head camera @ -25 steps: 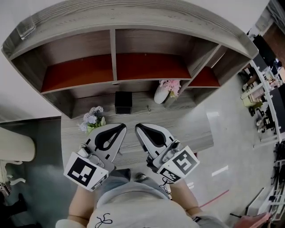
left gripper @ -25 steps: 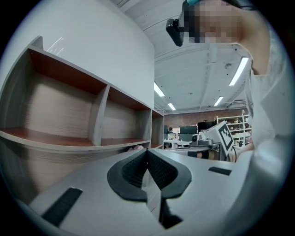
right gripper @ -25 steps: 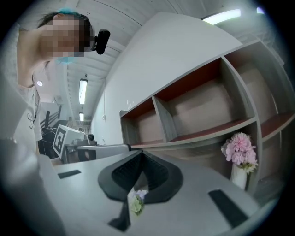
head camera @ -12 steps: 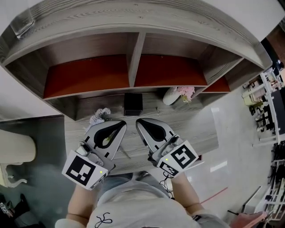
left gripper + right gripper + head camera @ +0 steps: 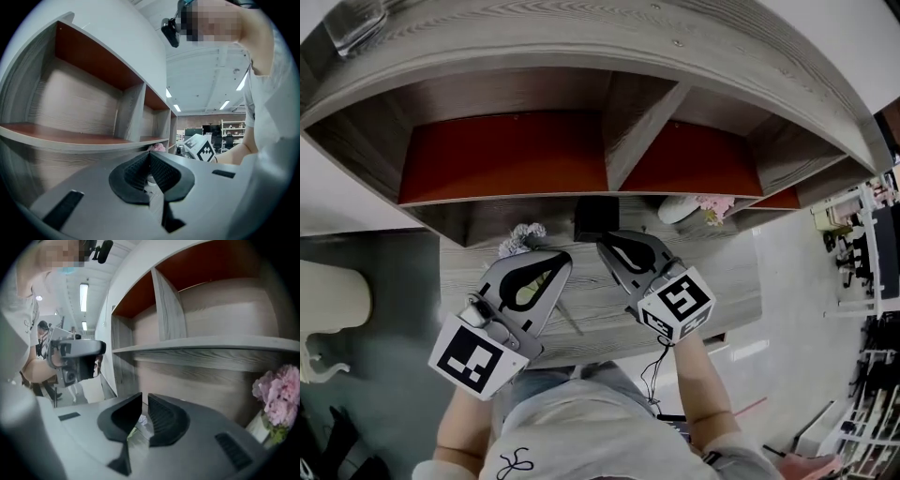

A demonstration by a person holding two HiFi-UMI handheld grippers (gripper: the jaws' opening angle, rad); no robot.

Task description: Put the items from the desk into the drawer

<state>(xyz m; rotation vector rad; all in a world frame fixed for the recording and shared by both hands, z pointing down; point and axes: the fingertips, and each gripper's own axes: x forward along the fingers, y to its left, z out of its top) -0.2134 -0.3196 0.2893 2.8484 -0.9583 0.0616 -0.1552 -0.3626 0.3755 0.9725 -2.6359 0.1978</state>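
On the grey wooden desk (image 5: 722, 281) a black box (image 5: 594, 217) stands at the back under the shelves. A white vase with pink flowers (image 5: 692, 207) lies to its right, and a small pale bouquet (image 5: 521, 238) sits to its left. A thin dark stick (image 5: 569, 321) lies on the desk between my arms. My left gripper (image 5: 562, 256) hovers just right of the bouquet, jaws shut and empty. My right gripper (image 5: 605, 244) points at the black box, its jaws all but closed on nothing. No drawer shows in any view.
The shelf unit (image 5: 609, 141) with red-brown boards overhangs the back of the desk, and a drinking glass (image 5: 352, 23) stands on top of it. The pink flowers (image 5: 277, 397) are close on the right of the right gripper. A pale chair (image 5: 333, 314) stands to the left.
Both grippers have moved forward toward the back of the desk, the right one further, up to the black box. My head has leaned in, so the shelves fill more of the view.
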